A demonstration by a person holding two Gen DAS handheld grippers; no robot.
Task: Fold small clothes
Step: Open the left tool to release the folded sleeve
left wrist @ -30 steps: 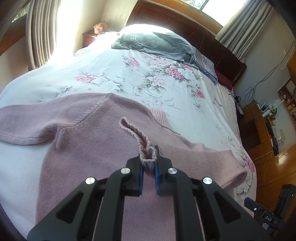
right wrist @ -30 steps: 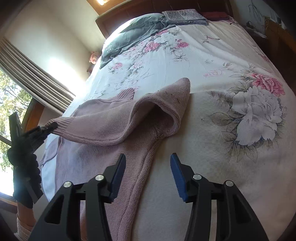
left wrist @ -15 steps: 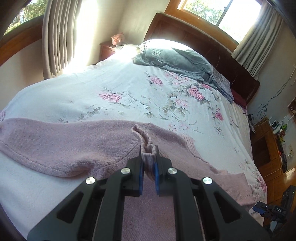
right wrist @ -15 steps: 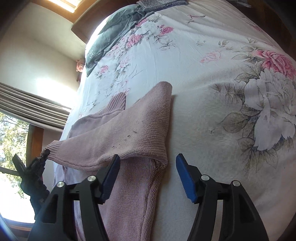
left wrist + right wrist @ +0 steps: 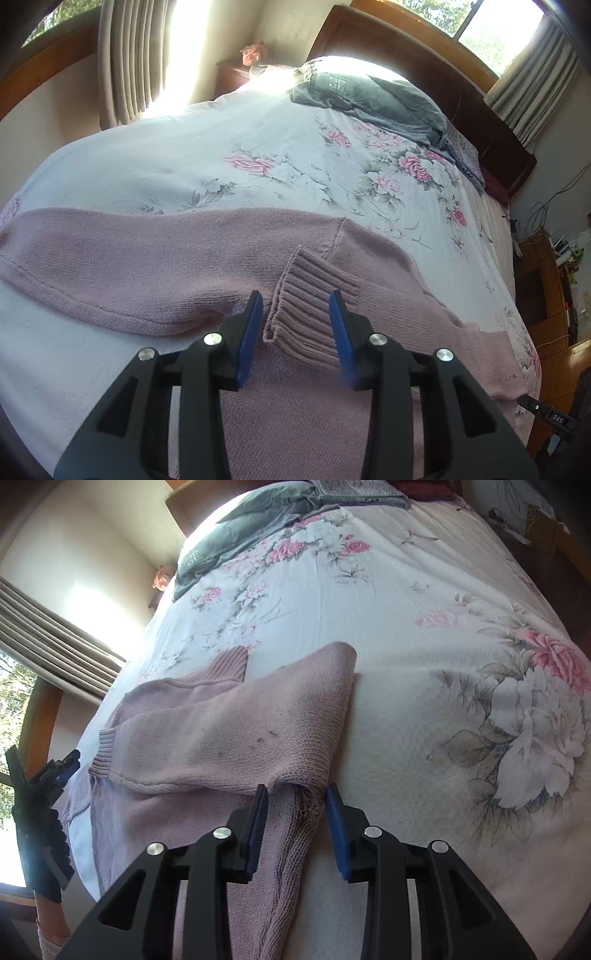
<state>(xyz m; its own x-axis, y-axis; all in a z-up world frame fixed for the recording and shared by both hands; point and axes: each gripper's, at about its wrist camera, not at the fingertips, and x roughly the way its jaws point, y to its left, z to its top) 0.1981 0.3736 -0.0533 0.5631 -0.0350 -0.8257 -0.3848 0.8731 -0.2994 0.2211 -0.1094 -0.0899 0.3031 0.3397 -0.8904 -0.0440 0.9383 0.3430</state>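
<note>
Nearest in the left wrist view, the left tongs (image 5: 295, 325) spread wide with blue pads, gripping nothing, the ribbed cuff (image 5: 310, 314) of the dusty-pink knitted sweater (image 5: 147, 266) lying loose between the pads, contact with either pad not clear. Just behind, one pink sleeve folded across the sweater body, all of it flat on the white bedspread printed with pink roses (image 5: 184, 166). Nearest in the right wrist view, the right tongs (image 5: 295, 823) likewise wide apart and empty, straddling the sweater's side edge where the folded sleeve (image 5: 240, 731) meets the body, with a few dark specks of lint on the knit. To the far left of that view, the left tongs again, held up in a black-gloved hand (image 5: 37, 830), pale cuff at the wrist below. No obstacle on the bedspread between the tongs and the garment. Farther up the bed, a crumpled grey garment (image 5: 369, 99) with a pale square printed emblem, lettering too small to read, beside a folded grey-purple patterned cloth (image 5: 465, 155). Beyond, a dark wooden headboard (image 5: 424, 74), a wooden nightstand (image 5: 232, 74) carrying a small pink figurine (image 5: 253, 53), and beige pleated curtains (image 5: 129, 62) before bright windows. At the right edge of the left wrist view, a wooden shelf unit (image 5: 546, 288) cluttered with small items and cables on the wall. Low at the right corner, a dark device bearing white letters, seemingly "DAS" (image 5: 556, 419), hardly legible.
</note>
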